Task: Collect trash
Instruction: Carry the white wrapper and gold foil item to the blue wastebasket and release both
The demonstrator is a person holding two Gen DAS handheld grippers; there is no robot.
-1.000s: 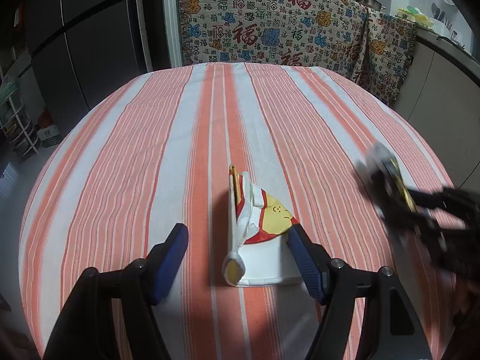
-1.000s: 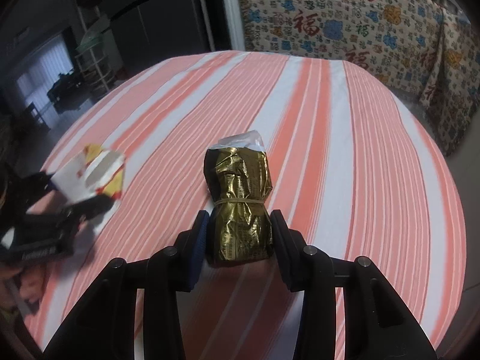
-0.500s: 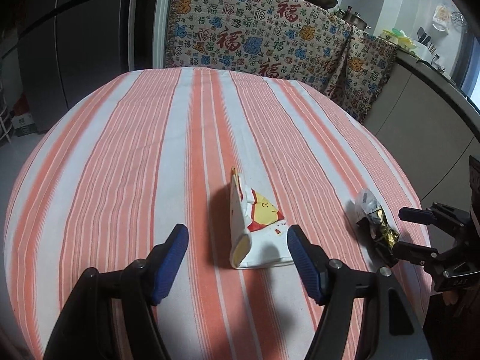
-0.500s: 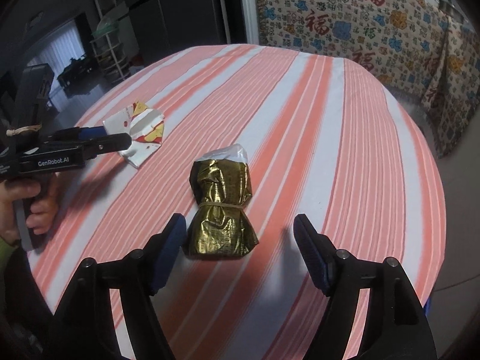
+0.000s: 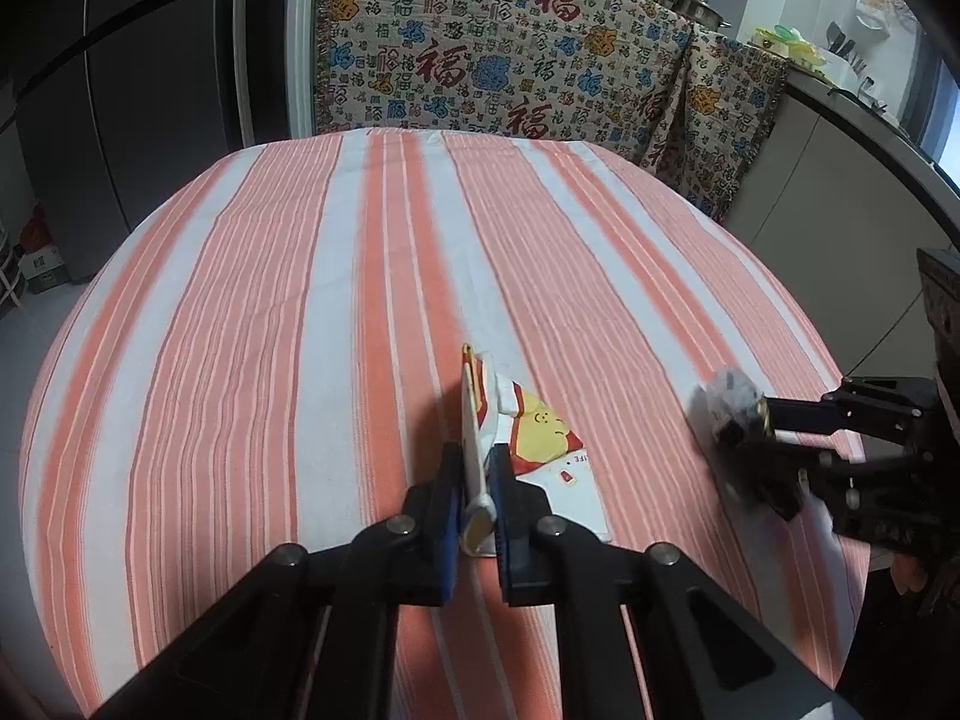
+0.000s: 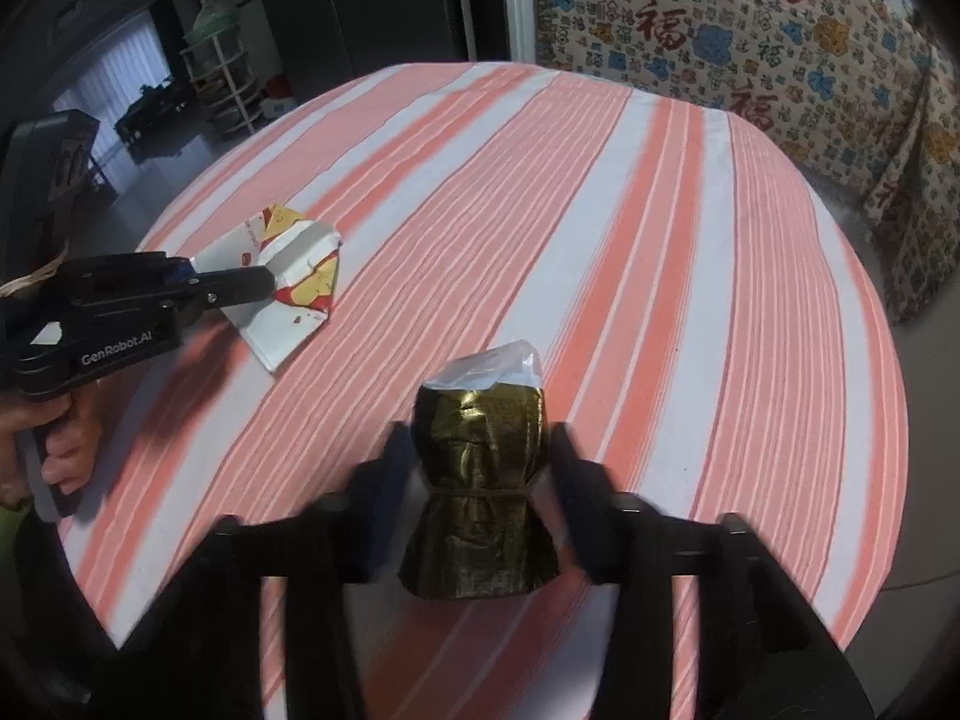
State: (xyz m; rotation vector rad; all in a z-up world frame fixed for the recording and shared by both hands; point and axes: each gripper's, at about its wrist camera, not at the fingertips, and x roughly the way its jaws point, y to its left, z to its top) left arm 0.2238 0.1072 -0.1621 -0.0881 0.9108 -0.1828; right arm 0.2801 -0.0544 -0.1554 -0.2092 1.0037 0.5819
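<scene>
On a round table (image 5: 252, 324) draped in an orange-and-white striped cloth, 2 pieces of trash are being taken up at once, each by its own handheld gripper. Near the front edge, the left gripper (image 5: 478, 504) is pressed together on the upright folded flap of a flattened white carton (image 5: 540, 450) printed in red and yellow; that raised edge is the only part thin enough to pinch, while the rest of the carton lies flat on the cloth. Well apart to the right, the right gripper (image 6: 480, 480) straddles a crumpled gold foil wrapper (image 6: 480, 498), cinched at the waist by a thin band, with a tuft of clear plastic at its far end. Its fingers, blurred in the right wrist view, stand partly spread just beside the wrapper's flanks, and whether they already touch it cannot be told. Judging by this, the carton seems ready to lift, while the wrapper probably needs a firmer squeeze, since foil may crumple or slip.
</scene>
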